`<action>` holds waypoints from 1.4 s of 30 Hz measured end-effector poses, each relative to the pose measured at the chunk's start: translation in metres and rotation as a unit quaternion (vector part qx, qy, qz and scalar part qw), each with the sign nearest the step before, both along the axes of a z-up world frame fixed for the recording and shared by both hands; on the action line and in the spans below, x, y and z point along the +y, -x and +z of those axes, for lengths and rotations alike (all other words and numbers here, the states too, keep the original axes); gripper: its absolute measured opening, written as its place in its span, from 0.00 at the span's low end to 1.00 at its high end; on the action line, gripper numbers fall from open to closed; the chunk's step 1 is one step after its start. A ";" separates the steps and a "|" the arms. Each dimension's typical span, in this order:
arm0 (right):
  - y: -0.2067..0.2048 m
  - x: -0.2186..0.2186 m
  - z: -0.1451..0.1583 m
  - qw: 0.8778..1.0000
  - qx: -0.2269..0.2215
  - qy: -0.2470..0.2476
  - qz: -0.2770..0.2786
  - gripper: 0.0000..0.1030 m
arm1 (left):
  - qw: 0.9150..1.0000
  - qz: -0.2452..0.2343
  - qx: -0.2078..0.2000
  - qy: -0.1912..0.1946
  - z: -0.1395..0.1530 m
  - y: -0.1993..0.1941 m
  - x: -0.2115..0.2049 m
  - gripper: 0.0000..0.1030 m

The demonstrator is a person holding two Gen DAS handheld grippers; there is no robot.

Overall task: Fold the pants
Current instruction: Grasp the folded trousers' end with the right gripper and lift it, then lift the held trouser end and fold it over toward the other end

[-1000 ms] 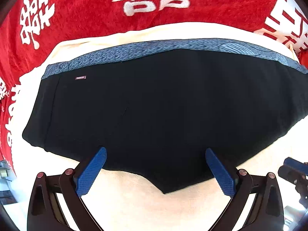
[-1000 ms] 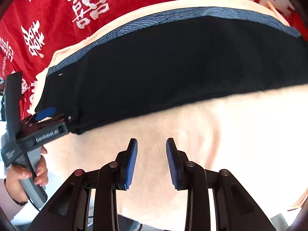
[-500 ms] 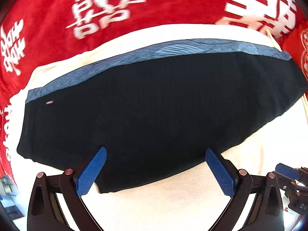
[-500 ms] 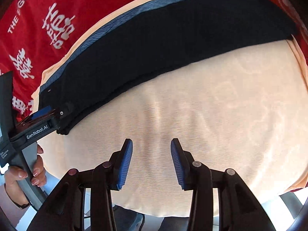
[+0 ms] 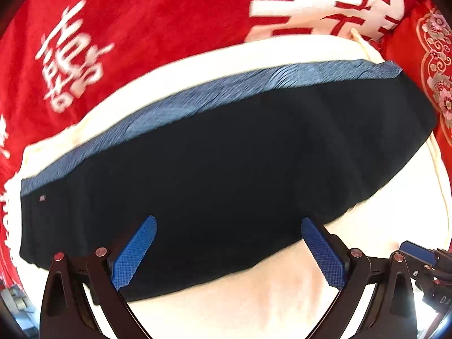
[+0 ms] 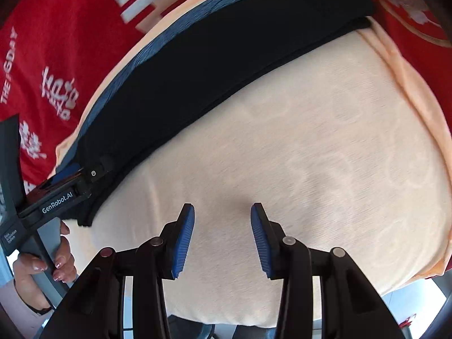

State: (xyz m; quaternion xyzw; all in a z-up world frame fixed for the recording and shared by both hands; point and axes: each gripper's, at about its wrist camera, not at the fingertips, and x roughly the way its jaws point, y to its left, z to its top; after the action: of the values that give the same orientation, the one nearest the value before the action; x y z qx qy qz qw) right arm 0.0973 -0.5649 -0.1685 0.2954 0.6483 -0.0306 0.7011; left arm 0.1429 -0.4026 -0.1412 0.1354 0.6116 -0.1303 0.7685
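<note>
Black pants [image 5: 226,169] with a blue-grey waistband [image 5: 212,96] lie folded into a long strip on a cream cloth [image 5: 254,305]. They also show in the right wrist view [image 6: 214,65]. My left gripper [image 5: 228,248] is open wide, its blue pads over the near edge of the pants, holding nothing. It shows at the left of the right wrist view [image 6: 73,180], at the left end of the pants. My right gripper [image 6: 223,237] is open and empty over bare cream cloth [image 6: 310,155], in front of the pants.
A red blanket with white characters [image 5: 127,28] lies behind the cream cloth. A red flowered cushion [image 5: 435,65] is at the far right. The cream cloth's front edge [image 6: 282,322] drops off below my right gripper. A hand [image 6: 36,271] holds the left gripper's handle.
Both views have swung rightward. The left gripper has moved toward the left end of the pants. The right gripper has opened a little and moved away from the pants over bare cloth.
</note>
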 end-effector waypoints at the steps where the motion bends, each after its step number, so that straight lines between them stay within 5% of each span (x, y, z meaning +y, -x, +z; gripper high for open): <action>1: -0.001 -0.008 0.000 1.000 -0.004 0.002 -0.011 0.44 | 1.000 -0.003 -0.004 0.001 0.002 -0.001 -0.009 1.00; 11: -0.037 -0.084 0.012 0.993 -0.065 0.033 -0.098 0.44 | 1.000 0.015 -0.010 -0.004 -0.020 -0.042 -0.057 1.00; 17: -0.053 -0.129 -0.004 0.985 -0.057 0.044 -0.160 0.39 | 0.999 0.037 -0.005 0.011 -0.028 -0.042 -0.053 1.00; 18: -0.056 -0.131 -0.004 0.984 -0.062 0.048 -0.161 0.16 | 0.999 0.037 -0.003 0.012 -0.028 -0.043 -0.052 1.00; 19: -0.059 -0.137 0.002 0.984 -0.073 0.066 -0.151 0.12 | 0.999 0.035 -0.002 0.011 -0.028 -0.044 -0.052 1.00; 22: -0.067 -0.133 0.017 0.982 -0.098 0.120 -0.109 0.12 | 1.000 0.029 -0.006 0.004 -0.029 -0.045 -0.055 1.00; 25: -0.070 -0.130 0.006 0.984 -0.067 0.142 -0.080 0.14 | 0.999 0.036 -0.004 0.005 -0.031 -0.045 -0.055 1.00; 30: -0.049 -0.148 0.009 0.984 -0.057 0.113 -0.126 0.39 | 0.999 0.041 -0.002 0.007 -0.033 -0.043 -0.056 1.00; 42: -0.008 -0.140 -0.007 0.980 -0.082 -0.033 -0.180 0.39 | 0.999 0.040 -0.006 0.003 -0.035 -0.039 -0.057 1.00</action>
State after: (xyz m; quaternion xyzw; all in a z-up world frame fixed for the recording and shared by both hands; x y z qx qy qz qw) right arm 0.1049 -0.7049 -0.1750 0.4313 0.5254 -0.1105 0.7251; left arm 0.1820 -0.4591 -0.1761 0.1091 0.6114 -0.1004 0.7773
